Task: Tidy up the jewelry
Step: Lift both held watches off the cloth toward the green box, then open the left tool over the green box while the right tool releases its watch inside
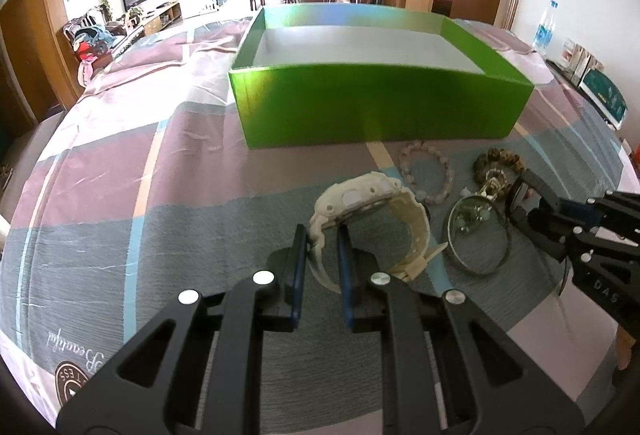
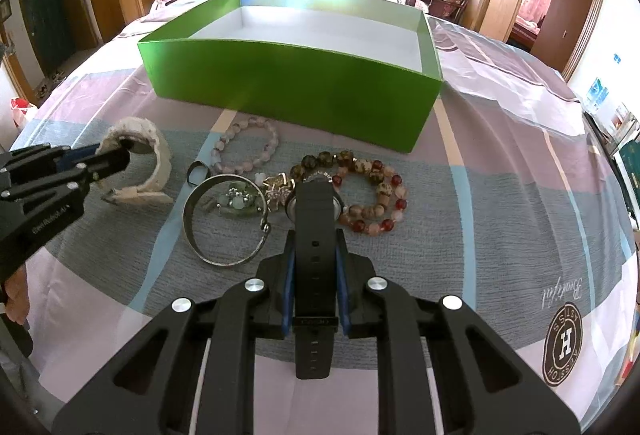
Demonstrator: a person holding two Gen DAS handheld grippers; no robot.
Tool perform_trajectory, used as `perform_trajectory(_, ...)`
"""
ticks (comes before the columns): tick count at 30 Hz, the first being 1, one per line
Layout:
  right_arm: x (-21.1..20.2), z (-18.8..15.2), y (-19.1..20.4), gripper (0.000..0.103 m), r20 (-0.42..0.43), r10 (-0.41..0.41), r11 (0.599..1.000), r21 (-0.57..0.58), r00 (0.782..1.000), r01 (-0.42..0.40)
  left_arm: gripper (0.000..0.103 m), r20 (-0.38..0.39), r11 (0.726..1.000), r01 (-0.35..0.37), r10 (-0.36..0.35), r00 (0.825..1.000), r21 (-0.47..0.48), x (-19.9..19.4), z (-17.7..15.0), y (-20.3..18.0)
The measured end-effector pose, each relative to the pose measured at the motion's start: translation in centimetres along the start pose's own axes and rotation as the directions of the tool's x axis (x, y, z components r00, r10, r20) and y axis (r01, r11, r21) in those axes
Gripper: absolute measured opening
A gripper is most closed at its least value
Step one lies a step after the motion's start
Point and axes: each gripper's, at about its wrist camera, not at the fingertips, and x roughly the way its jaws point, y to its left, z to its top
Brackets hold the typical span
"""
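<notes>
The left gripper (image 1: 323,235) had its jaws closed narrowly on the strap of the cream watch (image 1: 370,211), close beside the case, while most of the band looped off to the right toward the surface. The right gripper (image 2: 315,249) had its jaws pressed against both edges of the black watch (image 2: 315,235) strap, the case pointing forward and the free tail of the strap running back between the fingers. Both watches sat low, near the checked tablecloth (image 2: 500,219), in front of the green box (image 2: 288,83), whose white interior looked empty.

The rest lay between the two watches and the box: a pink bead bracelet (image 2: 246,149), a brown and red bead bracelet (image 2: 370,195), a metal bangle (image 2: 224,219) ringing a small green ornament (image 2: 238,201), and a dark ring (image 2: 198,171).

To do this step well, each watch probably wanted lifting straight up before travelling forward, high enough that the hanging strap ends cleared the near wall of the box. The black strap's tail might snag the bangle's clasp, so a slow rise seemed wise. Releasing them at opposite ends of the box would leave room for the bracelets.
</notes>
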Motion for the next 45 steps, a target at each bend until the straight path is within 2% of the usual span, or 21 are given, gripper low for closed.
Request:
perform_trajectory(23,-0.1,-0.1,0.1,0.018,0.014,-0.005,1.000,-0.001,1.000,0.005,0.015,0.031,1.000,-0.012,0.012,0.999,0.004,-0.9,-0.4,0.2)
perform_trajectory(35,-1.5,0.2,0.1,0.018,0.079,0.018,1.000,0.001,0.997,-0.018,0.015,0.071,1.000,-0.008,0.008,0.997,0.002,-2.1,-0.4,0.4)
perform_trajectory(41,-3.7,1.6,-1.6,0.018,0.108,0.084,0.994,0.054,0.991,-0.090,0.015,0.094,0.999,0.027,-0.025,0.995,-0.019,-5.0,1.2,1.1)
perform_trajectory(45,-5.7,4.2,-2.6,0.018,0.136,0.067,0.997,0.030,0.988,-0.072,0.015,0.128,0.999,-0.013,0.009,0.992,0.031,-7.3,3.7,1.0)
